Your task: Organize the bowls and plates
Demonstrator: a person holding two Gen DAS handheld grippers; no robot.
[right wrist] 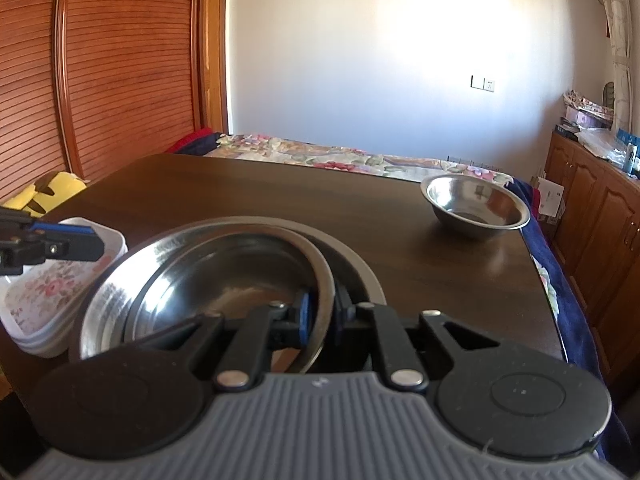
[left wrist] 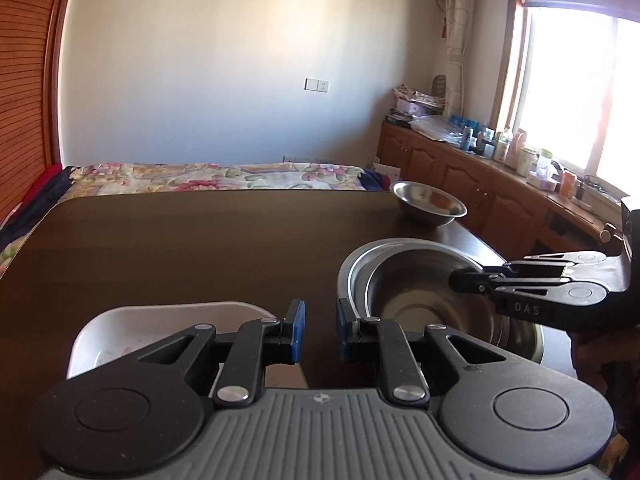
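Observation:
A steel bowl [right wrist: 224, 280] sits tilted inside a wider steel basin [right wrist: 360, 264] on the dark table [right wrist: 280, 196]. My right gripper [right wrist: 323, 314] is shut on the bowl's near rim; in the left wrist view, the right gripper [left wrist: 460, 280] reaches in from the right over that bowl [left wrist: 416, 292]. My left gripper [left wrist: 321, 330] is open and holds nothing, hovering between the basin [left wrist: 352, 268] and a stack of white floral plates [left wrist: 160, 328]. From the right wrist view, the left gripper [right wrist: 80, 242] hangs above the plates [right wrist: 44, 300]. A smaller steel bowl [right wrist: 476, 206] stands alone at the far right corner.
The table's right edge [right wrist: 536, 272] runs close to the small bowl [left wrist: 428, 202]. Beyond the table lies a bed with a floral cover [left wrist: 216, 176]. Wooden cabinets [left wrist: 460, 176] with bottles line the right wall under a window. A slatted wooden wardrobe [right wrist: 120, 60] stands left.

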